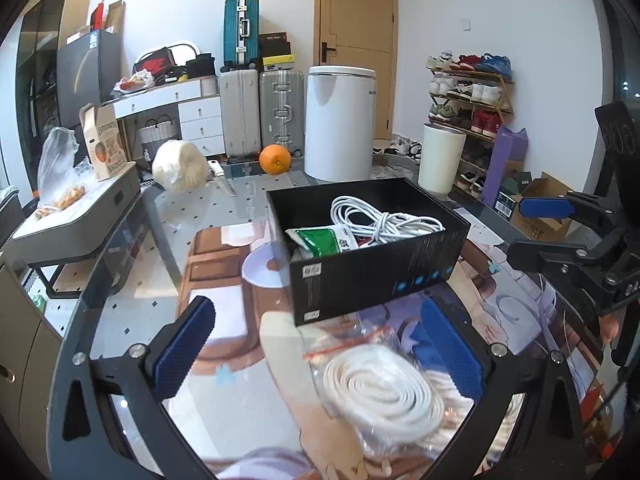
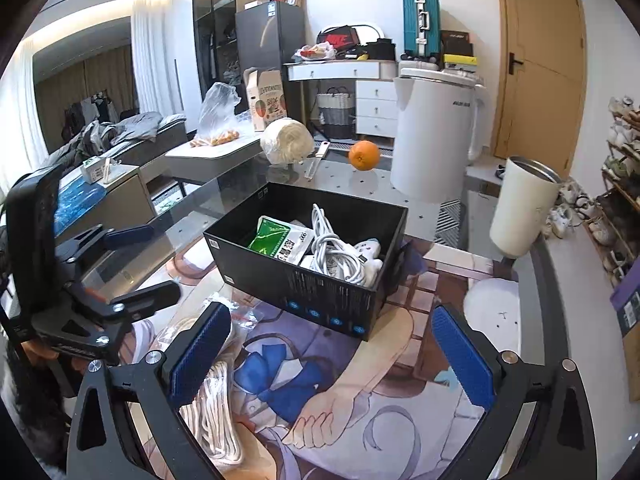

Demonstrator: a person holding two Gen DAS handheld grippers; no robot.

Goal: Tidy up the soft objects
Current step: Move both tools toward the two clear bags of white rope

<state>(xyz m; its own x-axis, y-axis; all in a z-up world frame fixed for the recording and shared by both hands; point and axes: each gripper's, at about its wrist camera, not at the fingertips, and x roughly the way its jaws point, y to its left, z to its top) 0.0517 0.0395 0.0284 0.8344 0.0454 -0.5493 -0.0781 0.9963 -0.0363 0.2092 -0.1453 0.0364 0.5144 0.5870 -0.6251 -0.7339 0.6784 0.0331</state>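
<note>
— White rope (image 1: 380, 392) in its clear bag lies at the table's (image 1: 224, 208) near edge; our left gripper (image 1: 320, 344) gapes wide around it, touching nothing.
— From the right wrist, our right gripper (image 2: 332, 352) is also wide, bare mat (image 2: 360, 400) between its fingers, the box (image 2: 304, 276) beyond.

No wording sharp enough to read: blurred grey lettering on the white appliance (image 2: 436, 128), illegible print on the cardboard carton (image 2: 269, 98), tiny unreadable labels on the black box (image 1: 372, 258).
</note>
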